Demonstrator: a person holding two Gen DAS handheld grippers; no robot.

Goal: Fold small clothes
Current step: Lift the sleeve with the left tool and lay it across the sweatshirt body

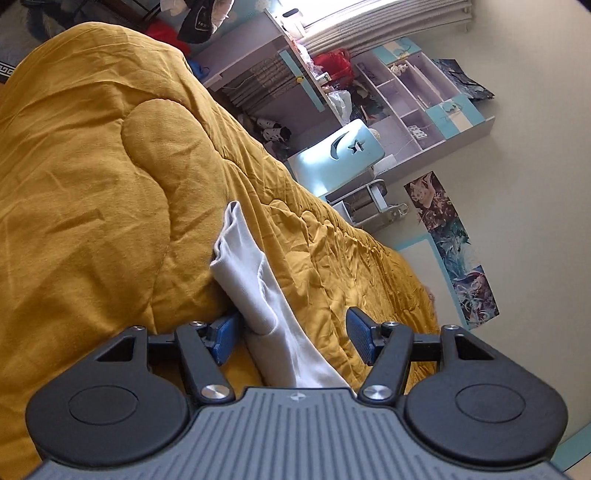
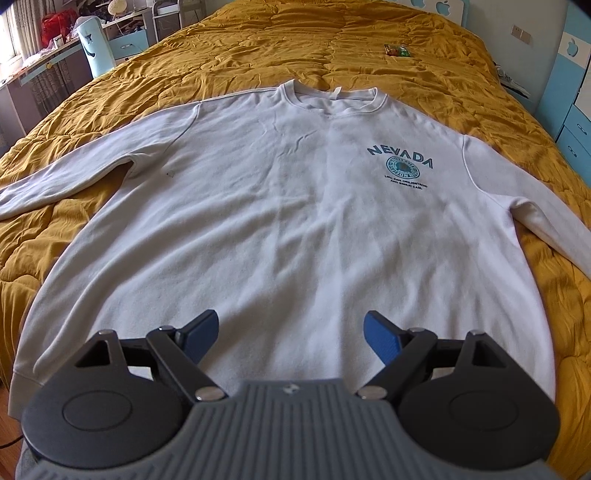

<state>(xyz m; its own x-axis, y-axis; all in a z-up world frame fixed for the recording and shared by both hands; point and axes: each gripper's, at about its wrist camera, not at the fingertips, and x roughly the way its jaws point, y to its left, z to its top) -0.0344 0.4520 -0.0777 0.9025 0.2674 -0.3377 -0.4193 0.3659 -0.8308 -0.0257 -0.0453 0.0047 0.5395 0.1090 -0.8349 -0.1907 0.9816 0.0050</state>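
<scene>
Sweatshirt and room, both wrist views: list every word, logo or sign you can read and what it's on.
"NEVADA": dark blue arched print on the chest of the white sweatshirt.
Round seal under it: ring lettering too small to read.
Two small lines below the seal: blurred, unreadable.
Apple-shaped cutouts on the blue headboard: sign only, no words.
Moon and star cutouts on the light blue chair back: no words.
Wall poster: no legible text.

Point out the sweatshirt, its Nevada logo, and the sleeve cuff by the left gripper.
sweatshirt [image 2: 280, 206]: right wrist view, middle of chest.
Nevada logo [image 2: 402, 167]: right wrist view, round emblem.
sleeve cuff [image 1: 236, 258]: left wrist view, cuff end.
</scene>
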